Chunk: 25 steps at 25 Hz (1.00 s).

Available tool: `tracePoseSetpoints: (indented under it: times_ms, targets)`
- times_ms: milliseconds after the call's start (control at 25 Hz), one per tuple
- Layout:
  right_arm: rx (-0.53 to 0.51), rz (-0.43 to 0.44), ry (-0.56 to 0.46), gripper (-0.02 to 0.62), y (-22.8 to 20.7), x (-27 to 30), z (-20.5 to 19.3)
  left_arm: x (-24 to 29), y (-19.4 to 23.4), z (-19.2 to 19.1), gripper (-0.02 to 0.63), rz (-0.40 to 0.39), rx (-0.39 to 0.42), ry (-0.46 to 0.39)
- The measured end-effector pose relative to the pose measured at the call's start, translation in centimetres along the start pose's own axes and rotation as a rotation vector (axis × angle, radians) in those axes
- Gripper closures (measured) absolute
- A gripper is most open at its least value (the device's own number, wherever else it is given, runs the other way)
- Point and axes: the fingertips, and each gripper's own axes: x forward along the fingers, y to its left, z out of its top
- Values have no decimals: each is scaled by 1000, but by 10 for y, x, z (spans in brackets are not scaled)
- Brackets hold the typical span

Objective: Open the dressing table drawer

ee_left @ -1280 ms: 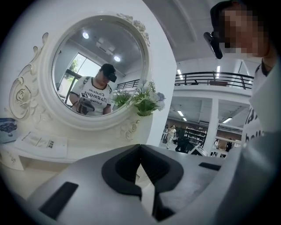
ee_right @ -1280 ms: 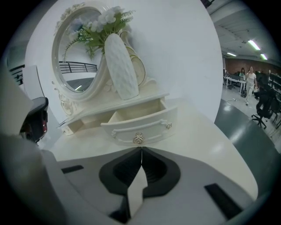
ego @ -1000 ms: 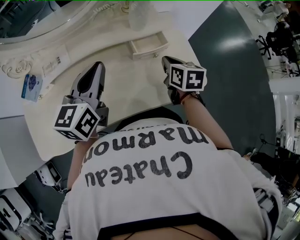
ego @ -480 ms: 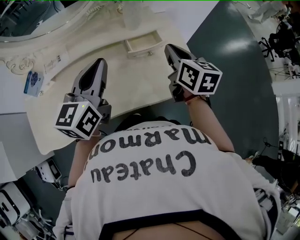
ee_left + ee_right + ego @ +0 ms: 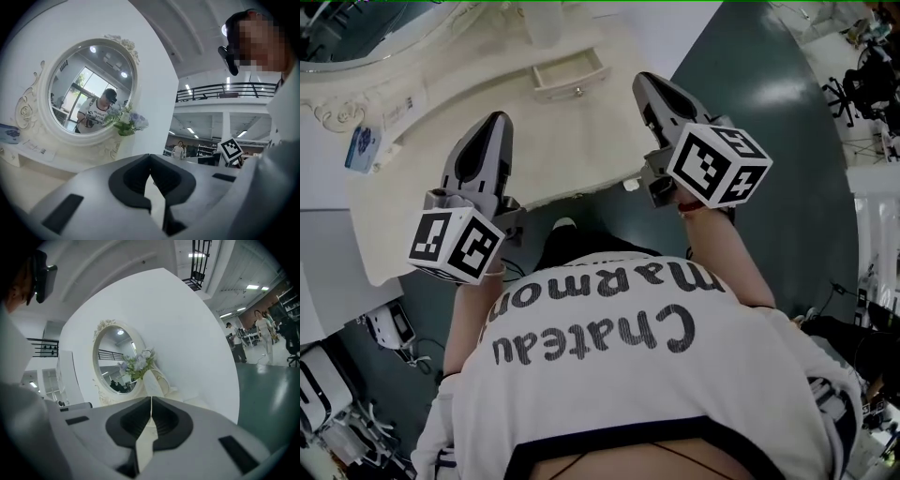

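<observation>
Left gripper point(image 5: 494, 120): in the left gripper view its jaws point(image 5: 150, 157) meet tip to tip, with nothing between them. Right gripper point(image 5: 643, 81): in the right gripper view its jaws point(image 5: 151, 399) are likewise pressed together and empty. In the head view both grippers are held above the front part of the cream dressing table point(image 5: 431, 141), their tips pointing toward its back. The drawer point(image 5: 570, 73) is a small one set on the table top. It stands pulled out, its pale inside exposed and its knob point(image 5: 577, 91) facing the person. It lies at about 2 o'clock from the left gripper's tips and at about 9 o'clock from the right gripper's tips. It is clear of both, with neither touching it. The right gripper hangs over the table's front right edge, beside the dark floor point(image 5: 759, 112). Ahead of both sets of jaws stands the round, ornately framed mirror point(image 5: 91, 89) with a bunch of flowers point(image 5: 125, 119) at its lower right rim. A small blue packet point(image 5: 361, 150) lies at 9 o'clock on the table top, well apart from the drawer.
</observation>
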Motion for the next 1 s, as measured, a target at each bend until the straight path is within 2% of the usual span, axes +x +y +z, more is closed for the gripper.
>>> tracePoseSetpoints:
  times_ms: [240,480,1000]
  targets:
    - [-46,64,-20,568,16,-17,13,-15,-18,3,583,30,15,-29]
    - [-34,120,-61,568,25,-38,22,-32,-40,7,583,62,39,-53]
    - [-82,153,-81,568,33,-93,13,-73,-91,-4,583,109,78,-82]
